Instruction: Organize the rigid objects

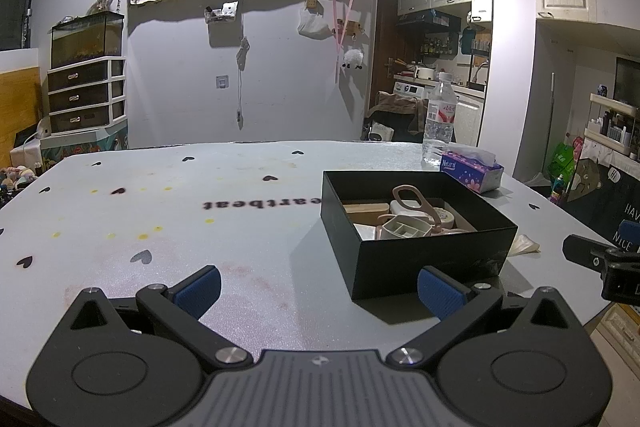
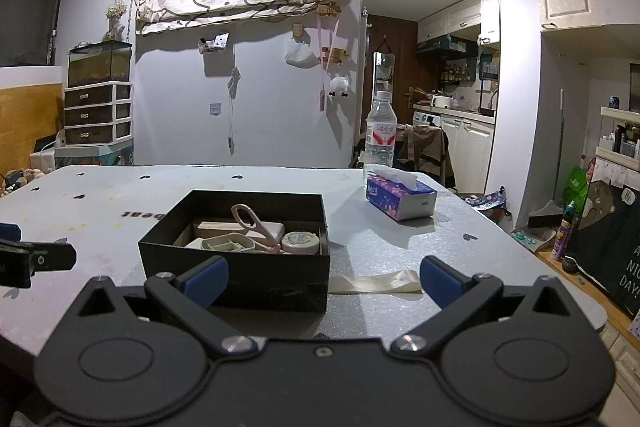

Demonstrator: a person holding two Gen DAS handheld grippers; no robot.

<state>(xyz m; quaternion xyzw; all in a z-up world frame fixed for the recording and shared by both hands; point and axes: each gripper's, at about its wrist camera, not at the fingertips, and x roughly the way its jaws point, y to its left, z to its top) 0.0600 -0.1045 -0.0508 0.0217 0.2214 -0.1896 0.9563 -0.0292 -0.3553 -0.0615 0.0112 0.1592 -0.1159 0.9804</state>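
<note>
A black box (image 1: 436,259) (image 2: 240,275) stands on the grey table (image 1: 160,227) (image 2: 400,239). Inside it lie pink scissors (image 1: 412,201) (image 2: 256,225), a beige divided tray (image 1: 404,229) (image 2: 228,243), a tape roll (image 1: 444,217) (image 2: 300,242) and a wooden block (image 1: 366,207). My left gripper (image 1: 318,291) is open and empty, low over the table, with the box's near left corner by its right finger. My right gripper (image 2: 322,281) is open and empty just in front of the box. Each gripper's tip also shows in the other wrist view.
A water bottle (image 1: 440,119) (image 2: 380,135) and a purple tissue pack (image 1: 472,171) (image 2: 400,197) stand behind and right of the box. A pale strip of tape or plastic (image 2: 376,285) (image 1: 524,245) lies at the box's right. The table edge (image 2: 592,307) drops off to the right.
</note>
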